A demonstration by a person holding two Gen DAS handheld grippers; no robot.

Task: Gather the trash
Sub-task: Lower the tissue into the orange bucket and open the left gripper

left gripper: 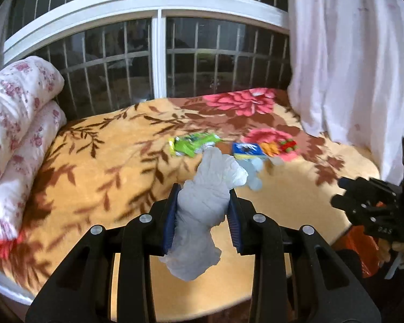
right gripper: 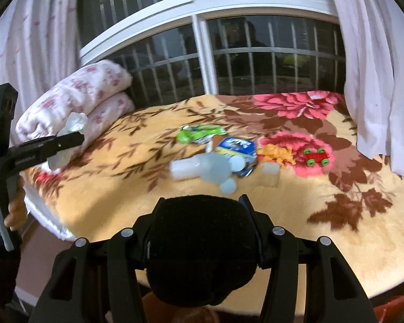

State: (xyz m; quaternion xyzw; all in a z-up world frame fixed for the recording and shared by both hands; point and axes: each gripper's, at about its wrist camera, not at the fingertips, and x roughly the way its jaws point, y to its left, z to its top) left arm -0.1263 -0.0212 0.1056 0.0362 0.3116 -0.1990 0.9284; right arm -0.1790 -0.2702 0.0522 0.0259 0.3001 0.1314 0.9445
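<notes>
1. Left tool (left gripper: 203, 210): clenched on a crumpled white tissue (left gripper: 202, 215), lifted clear of the bed (left gripper: 94, 161).
2. Remaining on the bed, left to right: green wrapper (right gripper: 199, 133), clear plastic bottle (right gripper: 202, 171), blue carton (right gripper: 238, 148), orange toy (right gripper: 277, 154), red toy car (right gripper: 315, 157).
3. Right tool (right gripper: 202, 242): grasping a black bag-like mass (right gripper: 202, 250), identity uncertain.
4. Progress, as judged: early; one item collected, not yet deposited.
5. Writing: carton print blurred, unreadable.

No lettering reads clearly: faint embossed marks on the right gripper (left gripper: 363, 202) body and the printed faces of the blue box (right gripper: 238, 149) and green wrapper (right gripper: 199, 133) are too blurred to decipher.
</notes>
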